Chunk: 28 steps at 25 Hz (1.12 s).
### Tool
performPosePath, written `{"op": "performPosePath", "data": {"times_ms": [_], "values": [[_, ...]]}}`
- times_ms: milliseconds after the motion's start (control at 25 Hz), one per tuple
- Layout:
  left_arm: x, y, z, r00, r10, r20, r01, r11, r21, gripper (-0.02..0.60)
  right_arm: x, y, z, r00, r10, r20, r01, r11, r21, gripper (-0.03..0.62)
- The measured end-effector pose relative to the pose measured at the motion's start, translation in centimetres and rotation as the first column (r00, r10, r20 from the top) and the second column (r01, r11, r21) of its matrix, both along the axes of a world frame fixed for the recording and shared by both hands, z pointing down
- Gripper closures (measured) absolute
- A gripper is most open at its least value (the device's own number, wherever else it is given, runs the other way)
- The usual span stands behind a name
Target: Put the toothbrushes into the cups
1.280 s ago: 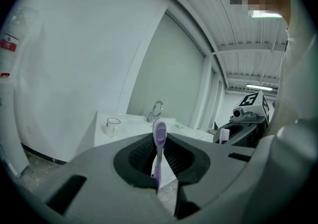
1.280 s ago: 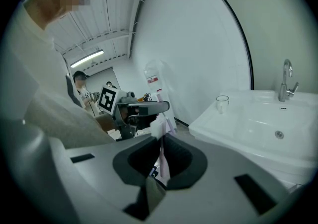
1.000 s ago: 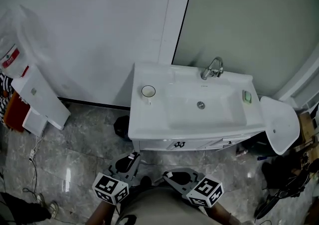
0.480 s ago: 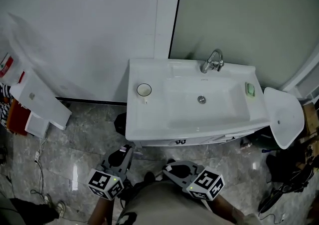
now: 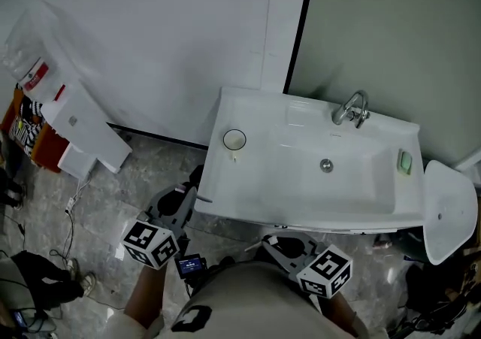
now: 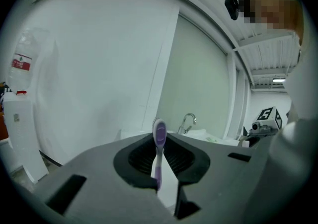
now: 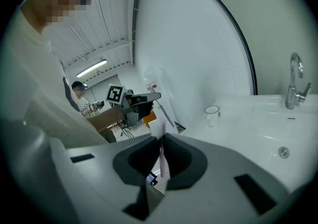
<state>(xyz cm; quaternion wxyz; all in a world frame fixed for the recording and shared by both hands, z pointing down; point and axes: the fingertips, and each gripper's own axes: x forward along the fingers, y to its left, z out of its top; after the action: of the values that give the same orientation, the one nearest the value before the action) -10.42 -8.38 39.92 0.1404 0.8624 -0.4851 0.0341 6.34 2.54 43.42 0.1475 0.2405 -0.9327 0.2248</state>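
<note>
- Left tongs (image 5: 179, 201) pinch one purple toothbrush (image 6: 159, 139), head up, over the floor just off the sink's left near corner.
- One cup (image 5: 234, 140) stands on the sink (image 5: 225, 187) top's left ledge, with the open basin to its right.
- Right tongs (image 5: 284, 246) pinch the second, pale toothbrush (image 7: 162, 161), short of the sink's near edge.

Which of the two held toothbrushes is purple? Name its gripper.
The purple toothbrush is in the left gripper, head up between its shut jaws. The right gripper clamps the pale pink toothbrush.
</note>
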Motion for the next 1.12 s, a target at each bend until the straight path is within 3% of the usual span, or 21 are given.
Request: {"op": "performPosePath", "data": {"times_ms": [320,480,720,920,1120], "values": [[4.5,-4.6,-0.9,0.997,-0.056,0.044,0.054,0.998,0.039,0.531,4.4,-2.3,0.5,0.994,-0.095,0.045,0.097,0.994,-0.042,0.562],[5.2,-6.4,-0.9,0.995,-0.085,0.059,0.082,0.996,0.04,0.531,5.6,-2.7,1.0,0.99,-0.125,0.058,0.129,0.989,-0.067,0.562],[5.1,-9.4,-0.5,0.995,-0.098,0.028,0.097,0.995,0.025,0.531,6.6,-4.2,1.6,0.993,-0.09,0.081,0.098,0.99,-0.101,0.562],[5.0,-12.2,0.1,0.998,-0.058,0.034,0.058,0.998,0.004,0.531,6.3,-5.9,1.1,0.998,-0.049,0.047,0.052,0.996,-0.074,0.562],[3.6,-15.8,0.9,0.998,-0.062,-0.024,0.063,0.998,0.004,0.531,5.2,-7.4,1.1,1.0,0.005,0.018,-0.003,0.997,-0.074,0.562]]}}
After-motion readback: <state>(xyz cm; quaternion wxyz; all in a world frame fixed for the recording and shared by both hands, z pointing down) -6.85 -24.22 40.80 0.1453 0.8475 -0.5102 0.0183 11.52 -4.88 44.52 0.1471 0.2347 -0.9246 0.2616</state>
